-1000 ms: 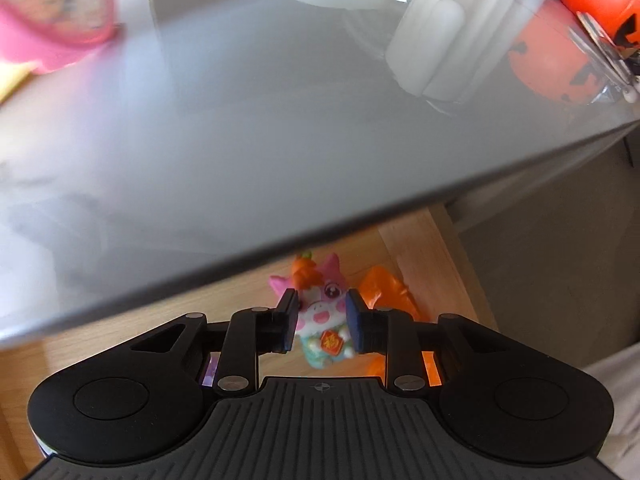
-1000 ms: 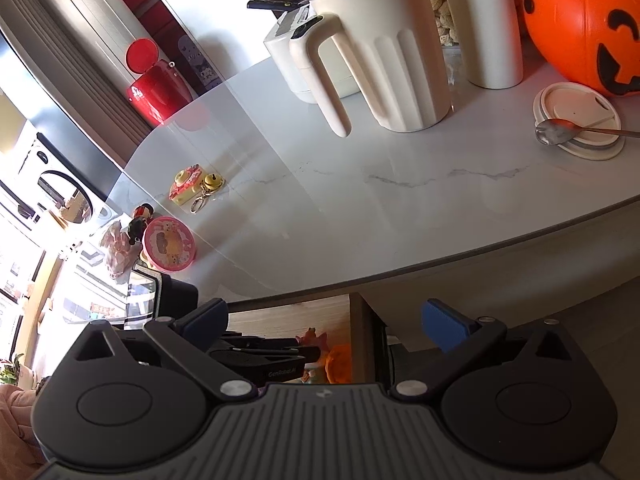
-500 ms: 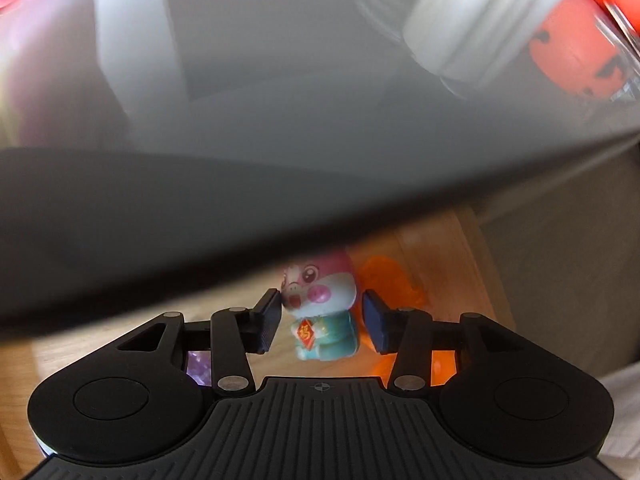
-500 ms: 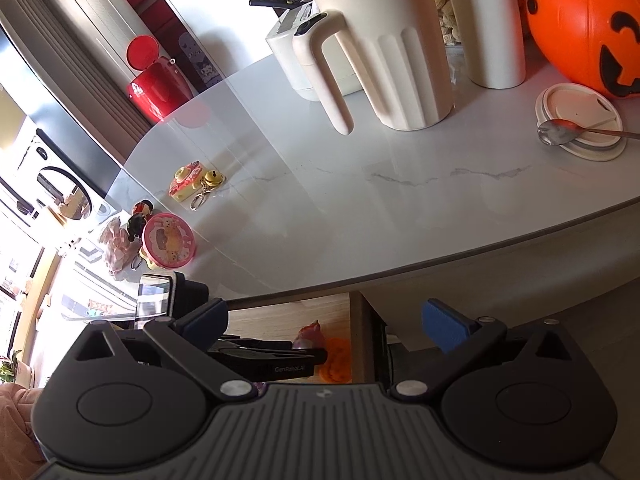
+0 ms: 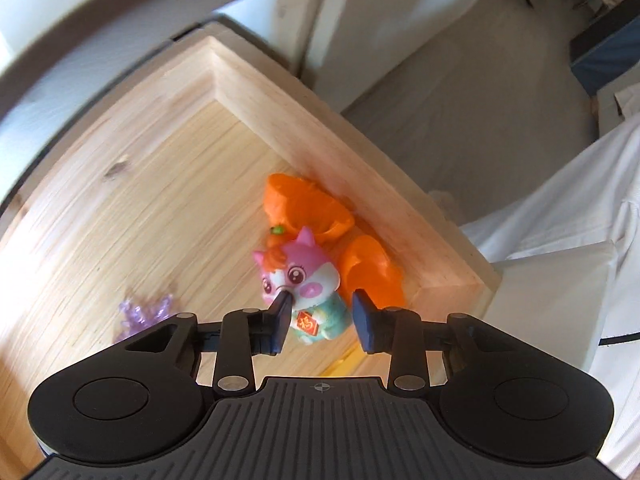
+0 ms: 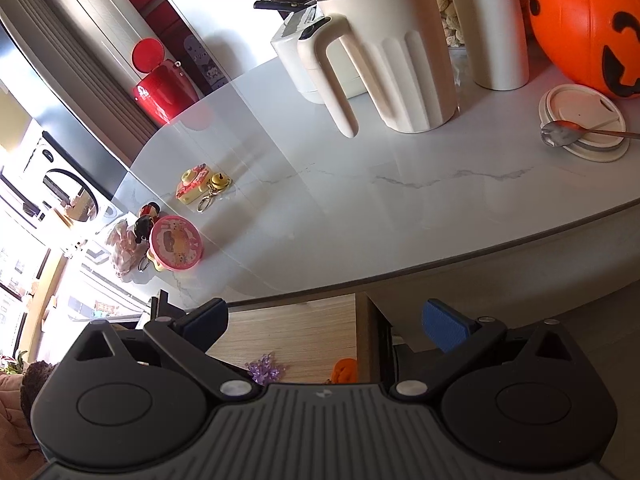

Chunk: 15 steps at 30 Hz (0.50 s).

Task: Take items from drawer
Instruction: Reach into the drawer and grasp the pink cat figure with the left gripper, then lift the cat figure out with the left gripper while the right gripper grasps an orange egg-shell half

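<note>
Left gripper (image 5: 322, 322) stands open around a pink-faced glossy plastic pig figurine (image 5: 304, 284) in a teal robe, low centre of the frame, inside the pale wooden drawer (image 5: 312, 128). Right gripper (image 6: 324, 320) gapes wide.

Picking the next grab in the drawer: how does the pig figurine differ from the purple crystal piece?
The pig figurine is opaque, pink and teal with a red tag; the purple crystal piece is translucent and spiky. The figurine looks bigger than the crystal piece. The figurine sits between the open fingers of the left gripper, against orange items; the crystal piece lies apart, off to the gripper's left. Both rest on the wooden drawer floor.
</note>
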Each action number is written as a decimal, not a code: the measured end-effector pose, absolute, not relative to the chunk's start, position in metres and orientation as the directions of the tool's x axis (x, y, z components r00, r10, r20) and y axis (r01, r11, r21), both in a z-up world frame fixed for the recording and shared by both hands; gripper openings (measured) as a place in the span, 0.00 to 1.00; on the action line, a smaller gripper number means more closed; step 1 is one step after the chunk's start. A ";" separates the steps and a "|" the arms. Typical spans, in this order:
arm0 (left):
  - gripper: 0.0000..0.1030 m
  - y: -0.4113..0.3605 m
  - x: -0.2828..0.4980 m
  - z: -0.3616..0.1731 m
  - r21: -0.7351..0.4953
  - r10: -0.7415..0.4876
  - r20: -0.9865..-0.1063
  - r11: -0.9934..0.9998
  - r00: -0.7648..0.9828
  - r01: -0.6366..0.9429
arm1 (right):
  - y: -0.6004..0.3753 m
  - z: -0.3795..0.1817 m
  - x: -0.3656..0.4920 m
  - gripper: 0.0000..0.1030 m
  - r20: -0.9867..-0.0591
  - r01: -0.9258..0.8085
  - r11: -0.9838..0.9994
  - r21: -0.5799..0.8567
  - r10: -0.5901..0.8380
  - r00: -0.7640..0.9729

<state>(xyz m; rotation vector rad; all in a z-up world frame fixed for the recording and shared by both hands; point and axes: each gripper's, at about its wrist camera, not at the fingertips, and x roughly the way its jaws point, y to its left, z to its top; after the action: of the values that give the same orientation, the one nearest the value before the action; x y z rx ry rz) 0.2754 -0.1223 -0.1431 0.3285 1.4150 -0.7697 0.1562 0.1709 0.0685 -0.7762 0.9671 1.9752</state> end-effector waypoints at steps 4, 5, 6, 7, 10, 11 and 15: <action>0.44 -0.129 0.307 -0.144 -0.216 -0.256 -0.966 0.696 -0.044 0.685 | 0.171 0.067 0.157 1.00 -0.780 -0.852 -0.390 0.349 0.382 -0.495; 0.44 -0.129 0.309 -0.146 -0.214 -0.250 -0.967 0.705 -0.044 0.676 | 0.171 0.067 0.157 1.00 -0.781 -0.853 -0.389 0.348 0.383 -0.494; 0.44 -0.129 0.312 -0.148 -0.212 -0.246 -0.968 0.719 -0.043 0.661 | 0.171 0.067 0.156 1.00 -0.781 -0.853 -0.388 0.349 0.383 -0.494; 0.44 -0.127 0.316 -0.149 -0.215 -0.245 -0.969 0.739 -0.043 0.639 | 0.171 0.067 0.156 1.00 -0.780 -0.853 -0.388 0.349 0.384 -0.494; 0.41 -0.118 0.327 -0.151 -0.227 -0.251 -0.967 0.791 -0.037 0.569 | 0.171 0.067 0.155 1.00 -0.781 -0.855 -0.387 0.345 0.386 -0.490; 0.39 -0.116 0.328 -0.152 -0.225 -0.250 -0.968 0.799 -0.032 0.558 | 0.170 0.067 0.155 1.00 -0.782 -0.856 -0.387 0.342 0.388 -0.488; 0.39 -0.112 0.333 -0.160 -0.140 -0.171 -0.985 0.826 0.006 0.546 | 0.170 0.067 0.157 1.00 -0.784 -0.863 -0.375 0.338 0.396 -0.478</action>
<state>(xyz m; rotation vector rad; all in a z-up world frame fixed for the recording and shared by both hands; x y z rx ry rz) 0.3332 -0.1117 -0.1604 0.3194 1.4639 -0.5763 0.1568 0.1704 0.0671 -0.7720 0.9614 1.9413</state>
